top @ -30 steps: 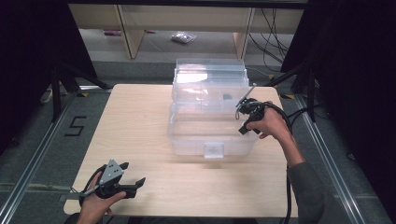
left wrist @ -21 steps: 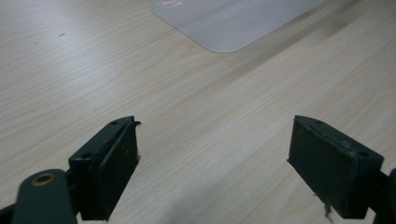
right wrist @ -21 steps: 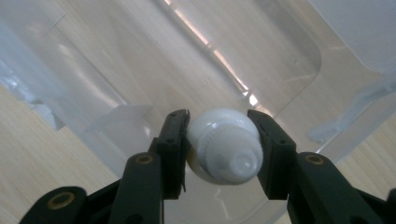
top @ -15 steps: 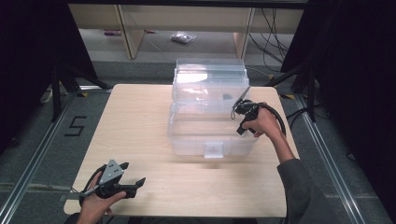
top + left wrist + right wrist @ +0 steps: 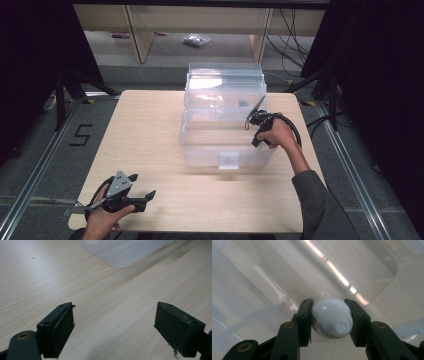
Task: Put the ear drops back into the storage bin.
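Right gripper view shows a small white bulb with a little nub on its end. My right gripper squeezes it, one black jaw pressed on each side. Under it is the clear plastic box, with bright light stripes shining on the plastic and the wood showing through.

In the high view, my right hand holds that gripper just over the right side of the box. The box has no lid on it, and a second clear box sits right behind it, touching it. A small tab sticks out on the front wall. Both boxes sit on the far half of the wooden table.

My left hand rests at the near left corner of the table, well apart from the boxes. My left gripper has its jaws spread wide and nothing between them. In the left gripper view, I see bare wood between the two jaws and a rounded corner of the clear box farther off.
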